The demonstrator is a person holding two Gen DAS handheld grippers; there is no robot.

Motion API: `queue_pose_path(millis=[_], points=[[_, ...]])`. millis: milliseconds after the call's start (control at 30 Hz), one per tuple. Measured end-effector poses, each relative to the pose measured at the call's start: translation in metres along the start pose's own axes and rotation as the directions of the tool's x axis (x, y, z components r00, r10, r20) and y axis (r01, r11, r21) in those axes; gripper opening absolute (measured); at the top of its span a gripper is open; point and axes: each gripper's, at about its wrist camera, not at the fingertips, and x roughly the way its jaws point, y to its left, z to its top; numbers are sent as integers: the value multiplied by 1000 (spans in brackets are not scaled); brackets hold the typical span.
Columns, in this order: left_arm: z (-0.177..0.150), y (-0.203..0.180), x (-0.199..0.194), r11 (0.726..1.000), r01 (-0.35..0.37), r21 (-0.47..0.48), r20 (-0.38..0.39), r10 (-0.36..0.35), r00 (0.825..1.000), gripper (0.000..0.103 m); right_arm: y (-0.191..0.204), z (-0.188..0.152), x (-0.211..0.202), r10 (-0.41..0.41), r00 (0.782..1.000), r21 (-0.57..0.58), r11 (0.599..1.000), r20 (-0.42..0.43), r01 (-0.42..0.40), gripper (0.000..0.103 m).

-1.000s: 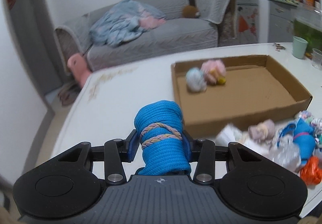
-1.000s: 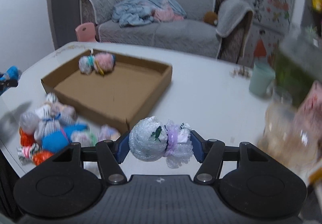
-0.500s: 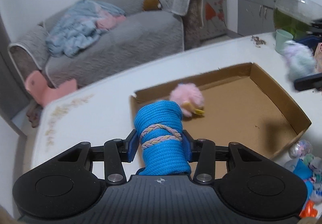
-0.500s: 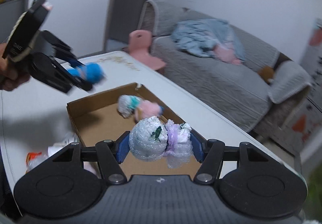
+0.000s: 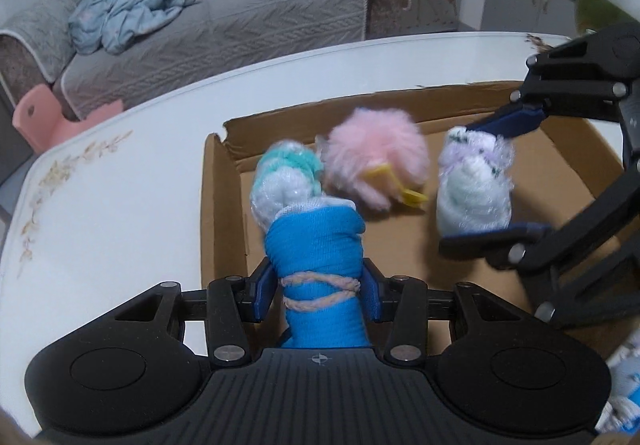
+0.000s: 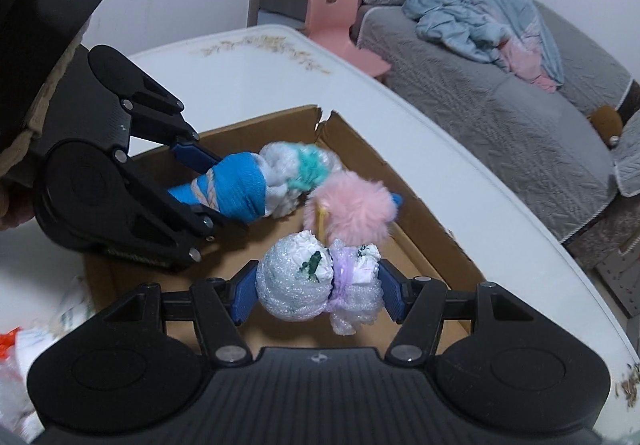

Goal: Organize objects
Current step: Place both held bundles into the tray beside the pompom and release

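Observation:
My left gripper [image 5: 318, 285] is shut on a blue sock roll [image 5: 316, 245] tied with a braided band. It hangs low over the near left corner of the cardboard box [image 5: 212, 205]. My right gripper [image 6: 318, 285] is shut on a white and lilac glittery bundle [image 6: 296, 281], also above the box [image 6: 432, 217]. A white and teal bundle [image 5: 286, 181] and a pink fluffy bundle [image 5: 376, 161] lie in that corner. The blue roll [image 6: 236, 185] nearly touches the white and teal bundle [image 6: 304, 165]. The right gripper [image 5: 488, 185] comes in from the right beside the pink bundle.
The box stands on a white table [image 5: 100, 205] with a rounded edge. More loose bundles lie off the box at the lower left of the right wrist view [image 6: 16, 345]. Beyond the table are a grey sofa [image 5: 224, 25] and a pink stool [image 6: 336, 21].
Both grippers have swung in over the box and dropped toward the corner with the two bundles, each still gripping its own bundle. They now hang close together.

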Motion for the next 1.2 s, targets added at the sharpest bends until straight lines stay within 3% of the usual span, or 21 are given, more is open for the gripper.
queue_pose_path(millis=[567, 733, 800, 1200], points=[[6, 2, 4, 998, -48, -37, 21, 48, 999, 53, 15, 4, 25, 12, 999, -88, 996, -45, -16, 59], [9, 2, -3, 997, -49, -51, 42, 51, 998, 62, 18, 2, 23, 1, 999, -91, 996, -43, -5, 66], [11, 2, -6, 997, -55, -56, 49, 58, 997, 72, 18, 1, 22, -2, 999, -94, 996, -45, -2, 70], [12, -5, -22, 997, -67, -29, 85, 69, 994, 81, 14, 6, 18, -5, 999, -88, 996, -53, 0, 74]])
